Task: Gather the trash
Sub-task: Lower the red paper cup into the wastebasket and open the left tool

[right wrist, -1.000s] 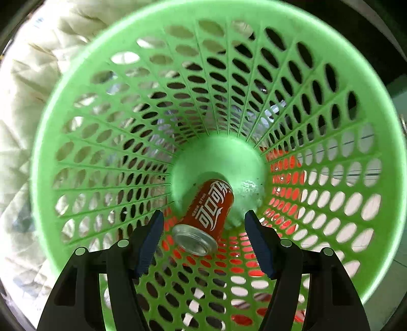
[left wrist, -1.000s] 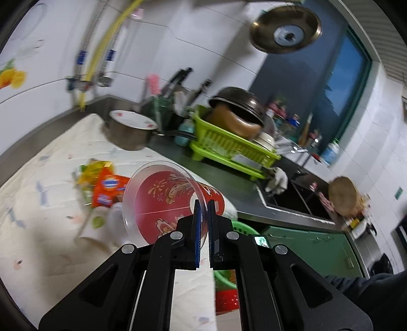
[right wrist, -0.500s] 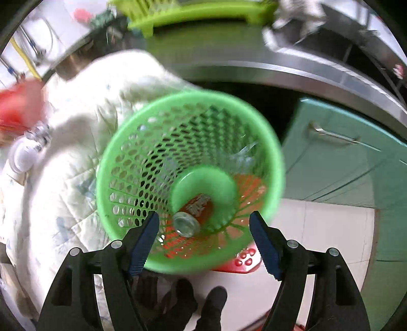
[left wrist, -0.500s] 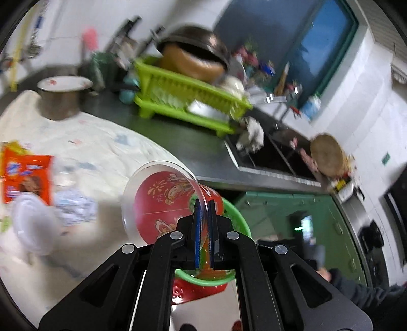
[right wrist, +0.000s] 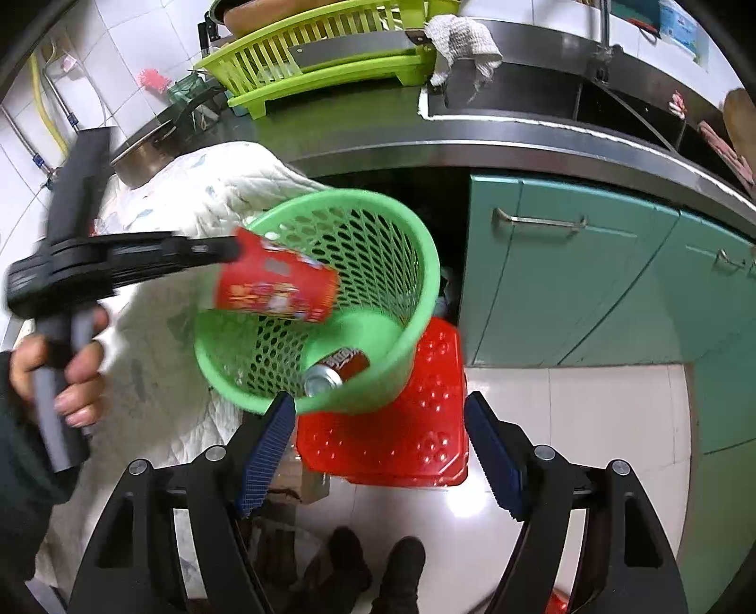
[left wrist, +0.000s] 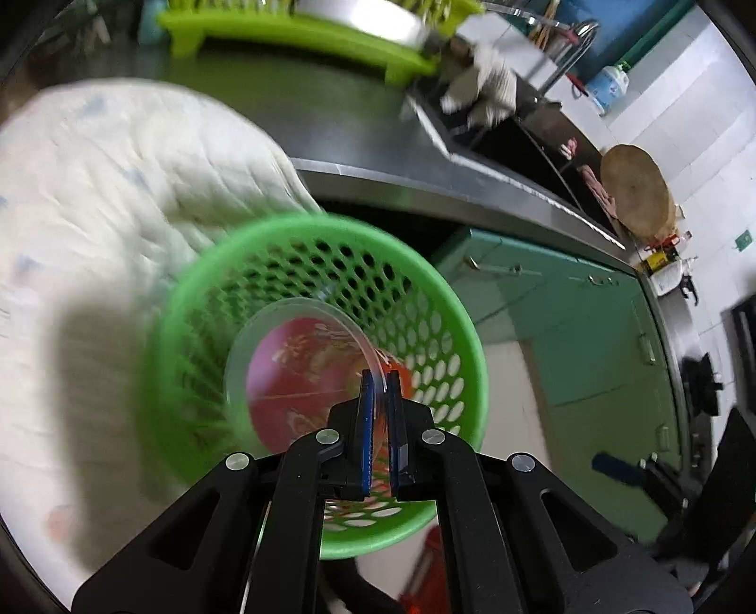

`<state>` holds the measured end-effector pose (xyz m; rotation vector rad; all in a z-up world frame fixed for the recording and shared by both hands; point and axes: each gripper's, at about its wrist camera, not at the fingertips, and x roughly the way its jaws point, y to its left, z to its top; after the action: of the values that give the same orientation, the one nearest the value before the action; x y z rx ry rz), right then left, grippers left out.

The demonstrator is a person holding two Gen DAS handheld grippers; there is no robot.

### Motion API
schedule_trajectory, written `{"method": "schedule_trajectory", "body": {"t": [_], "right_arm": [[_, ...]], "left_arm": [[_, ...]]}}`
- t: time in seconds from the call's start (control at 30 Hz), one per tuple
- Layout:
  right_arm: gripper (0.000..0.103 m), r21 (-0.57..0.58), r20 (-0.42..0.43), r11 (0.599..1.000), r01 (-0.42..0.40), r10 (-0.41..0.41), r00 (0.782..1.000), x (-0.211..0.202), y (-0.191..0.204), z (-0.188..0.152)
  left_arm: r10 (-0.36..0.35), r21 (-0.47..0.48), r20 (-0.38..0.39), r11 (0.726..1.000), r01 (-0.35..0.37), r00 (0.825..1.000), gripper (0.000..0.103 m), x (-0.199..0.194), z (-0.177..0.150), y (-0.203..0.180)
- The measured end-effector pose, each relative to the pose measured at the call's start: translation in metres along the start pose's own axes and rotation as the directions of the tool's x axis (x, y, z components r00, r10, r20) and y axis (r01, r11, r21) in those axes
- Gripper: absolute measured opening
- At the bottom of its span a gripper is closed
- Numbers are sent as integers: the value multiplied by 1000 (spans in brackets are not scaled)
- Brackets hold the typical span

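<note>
Cup: your left hand-held gripper (left wrist: 382,392) is clamped on the clear rim of a red paper cup (right wrist: 279,288); the cup hangs tilted over the mouth of the basket, its open end toward your left wrist camera.
Basket: green mesh basket (right wrist: 416,264) stands on a red stool (right wrist: 406,439), leaning against the quilt.
Can: a red can (right wrist: 338,368) lies on its side at the bottom of the basket.
Right hand-held gripper (right wrist: 378,451): its jaws stand wide apart with nothing between them, having just opened further; it points down at the near rim of the basket and the stool.
Left hand (right wrist: 61,373): it grips the grey handle at the left edge of the right wrist view.
Quilt: a white quilt (left wrist: 118,198) covers the left part of the bench and drapes down beside the basket, touching its side.
Bench: steel bench (right wrist: 378,118) behind the basket carries a lime dish rack (right wrist: 321,61), a pot (right wrist: 141,156) and a sink (right wrist: 543,99) with a rag (right wrist: 463,42) over its corner.
Below: teal cabinet doors (right wrist: 567,283) stand just right of the basket; white floor tiles lie under the stool.
Feet: your dark shoes (right wrist: 373,567) show at the bottom, near the stool.
</note>
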<state>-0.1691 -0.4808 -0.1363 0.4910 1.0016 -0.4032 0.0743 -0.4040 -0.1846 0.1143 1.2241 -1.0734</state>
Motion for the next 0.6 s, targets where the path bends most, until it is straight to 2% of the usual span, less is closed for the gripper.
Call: {"method": "schedule_trajectory", "body": {"t": [0.13,0.2,0.33,0.37,0.43,0.6], "right_arm": [[71,-1,-6,1000,7,-7,1000,-4,-2,-11],[71,6,-6,1000,2,-2,1000,-7,-5,-15],[71,12,-8,1000,-5,5,1000,-12,-8,-21],[71,10,-8,1000,-4,4,1000,-12,-8,-20],[71,14,-4,1000,-4,4,1000,-14,-8,-20],[71,8,3,1000,-14,14,1000,-18,-3,-20]], "left_arm": [[-27,-21,-65,999,26,998,5,30,-5,-3],[-18,-14,-92,1000,16,996,5,40,-7,-7],[-44,-20,-117,999,42,992,7,50,-10,-11],[-52,-23,-119,999,50,992,9,51,-10,-12],[-52,-29,-122,998,48,991,21,51,-9,-12],[-45,-38,-100,998,41,994,26,38,-8,-10]]}}
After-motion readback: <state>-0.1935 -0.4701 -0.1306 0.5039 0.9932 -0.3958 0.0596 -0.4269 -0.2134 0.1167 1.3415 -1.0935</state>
